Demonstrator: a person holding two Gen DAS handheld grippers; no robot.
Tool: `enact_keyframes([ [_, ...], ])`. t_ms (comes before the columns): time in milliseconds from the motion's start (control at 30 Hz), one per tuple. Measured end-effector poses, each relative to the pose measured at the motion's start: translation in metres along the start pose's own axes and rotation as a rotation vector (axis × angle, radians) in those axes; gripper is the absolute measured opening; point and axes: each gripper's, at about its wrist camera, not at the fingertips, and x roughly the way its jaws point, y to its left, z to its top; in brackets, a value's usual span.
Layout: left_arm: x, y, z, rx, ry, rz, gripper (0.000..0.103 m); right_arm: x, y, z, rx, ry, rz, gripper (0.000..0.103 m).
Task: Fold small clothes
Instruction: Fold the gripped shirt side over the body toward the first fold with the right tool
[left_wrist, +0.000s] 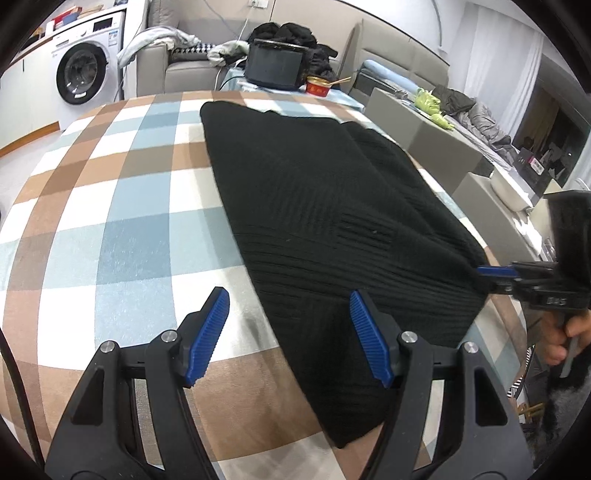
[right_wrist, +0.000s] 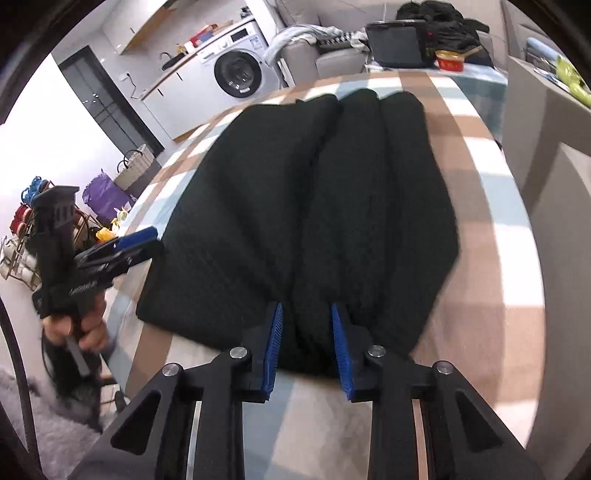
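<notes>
A black ribbed knit garment (left_wrist: 314, 206) lies spread on the checked tablecloth (left_wrist: 122, 221), reaching from the near edge to the far end. My left gripper (left_wrist: 290, 332) hovers open over the garment's near left edge: one pad is above the cloth, the other above the knit, and nothing is pinched. In the right wrist view the garment (right_wrist: 314, 203) bunches into long pleats that run together between the blue pads of my right gripper (right_wrist: 306, 347), which is shut on its near hem. The left gripper (right_wrist: 136, 240) shows at the garment's left corner, held by a hand.
At the table's far end stand a black box (left_wrist: 277, 68) and a red bowl (left_wrist: 319, 86). Grey seats (left_wrist: 424, 122) crowd the right side. A washing machine (left_wrist: 83, 74) and a sofa (left_wrist: 184, 62) with clothes are behind.
</notes>
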Motion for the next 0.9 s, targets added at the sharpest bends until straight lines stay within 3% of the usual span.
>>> enact_keyframes([
  [33,0.001,0.002,0.001,-0.004,0.002,-0.001,0.065,-0.005,0.002,0.001,-0.004,-0.016,0.000,0.027],
  [133,0.002,0.002,0.004,-0.007,-0.008,-0.015,0.065,-0.006,0.007,0.019,0.013,-0.086,0.019,0.042],
  [333,-0.003,0.006,0.005,-0.026,-0.026,-0.006,0.065,0.042,0.001,0.067,0.104,-0.072,0.098,0.042],
  [367,-0.005,0.007,0.004,-0.032,-0.027,-0.005,0.065,0.055,-0.001,0.073,0.123,-0.046,0.109,0.036],
  [400,-0.005,0.008,0.004,-0.038,-0.029,-0.004,0.065,0.064,-0.002,0.076,0.139,-0.018,0.115,0.020],
  [467,-0.007,0.010,0.004,-0.046,-0.033,-0.002,0.065,0.059,-0.001,0.083,0.132,-0.048,0.127,0.004],
  [533,-0.007,0.011,0.006,-0.041,-0.034,0.000,0.065,0.034,0.008,0.089,0.079,-0.146,0.096,0.004],
  [633,-0.007,0.010,0.005,-0.040,-0.032,-0.005,0.065,0.029,0.007,0.092,0.054,-0.155,0.037,0.004],
  [733,-0.001,0.008,0.004,-0.046,-0.019,-0.002,0.065,0.053,-0.005,0.087,0.070,-0.048,-0.035,0.009],
  [833,-0.001,0.004,0.001,-0.035,-0.010,-0.011,0.065,0.048,-0.017,0.077,0.121,-0.017,0.027,0.014],
  [900,-0.001,0.001,-0.001,-0.024,-0.009,-0.013,0.065,0.027,-0.017,0.062,0.104,-0.044,0.057,0.030],
])
